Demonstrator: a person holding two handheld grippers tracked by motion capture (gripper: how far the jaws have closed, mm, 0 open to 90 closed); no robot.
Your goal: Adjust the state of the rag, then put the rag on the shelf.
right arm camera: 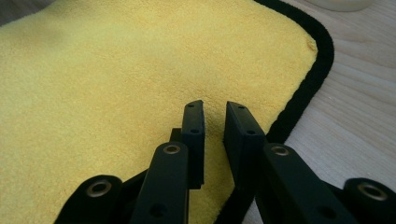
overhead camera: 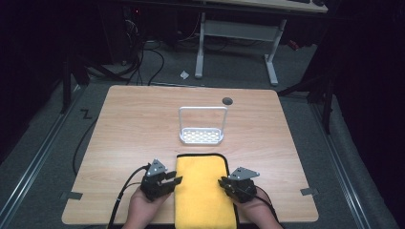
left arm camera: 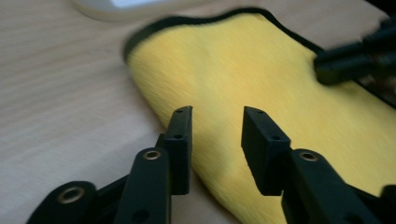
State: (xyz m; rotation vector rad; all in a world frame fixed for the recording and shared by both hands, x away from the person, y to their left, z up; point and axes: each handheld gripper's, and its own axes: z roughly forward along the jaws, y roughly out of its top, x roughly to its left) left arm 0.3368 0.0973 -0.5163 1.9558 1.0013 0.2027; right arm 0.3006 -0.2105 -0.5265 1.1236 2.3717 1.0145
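This is a lab or test room set up for recordings, not a home. A bare wooden table [overhead camera: 143, 124] with a cable hole [overhead camera: 227, 100] near its far edge stands on grey carpet [overhead camera: 43, 191], its spot marked by strips of tape [overhead camera: 70, 195] on the floor. Beyond the far edge stands a white-legged desk [overhead camera: 239, 33]; loose cables [overhead camera: 143, 57] trail across the floor, and the surroundings are dark.
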